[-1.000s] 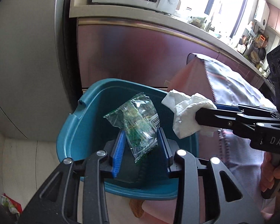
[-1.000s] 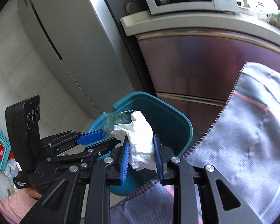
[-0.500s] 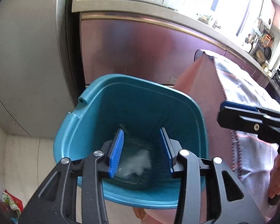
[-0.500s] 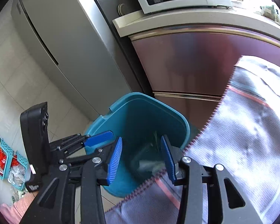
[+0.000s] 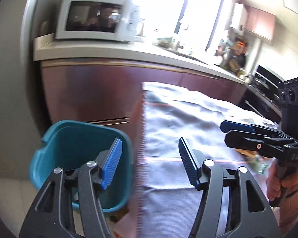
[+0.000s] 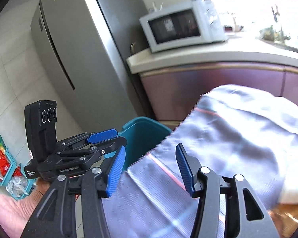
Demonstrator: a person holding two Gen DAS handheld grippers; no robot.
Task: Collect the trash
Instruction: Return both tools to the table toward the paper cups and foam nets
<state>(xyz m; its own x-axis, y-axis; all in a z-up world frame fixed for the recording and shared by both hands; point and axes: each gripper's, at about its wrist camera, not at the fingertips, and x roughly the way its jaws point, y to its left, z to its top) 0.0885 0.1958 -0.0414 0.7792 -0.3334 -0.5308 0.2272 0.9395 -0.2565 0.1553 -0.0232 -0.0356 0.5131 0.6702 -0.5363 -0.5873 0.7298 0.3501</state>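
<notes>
Beside the grey cloth-covered table (image 5: 178,119), the teal plastic bin (image 5: 73,138) stood at its left edge. Remaining green-printed wrapper scraps (image 5: 258,164) lay on it, under the right gripper (image 6: 149,168), nearer than the left gripper (image 5: 149,162); both empty, jaws opening.

Kitchen interior. A pale counter (image 5: 101,52) runs over glossy maroon cabinet fronts (image 5: 93,91), carrying a white microwave (image 5: 97,17) at its left end. A tall grey refrigerator (image 6: 69,45) stands beside it. Bright windows (image 5: 176,6) overexpose the background. Floor is pale tile (image 6: 8,79). A grey cloth (image 5: 178,119) covers the tabletop.
</notes>
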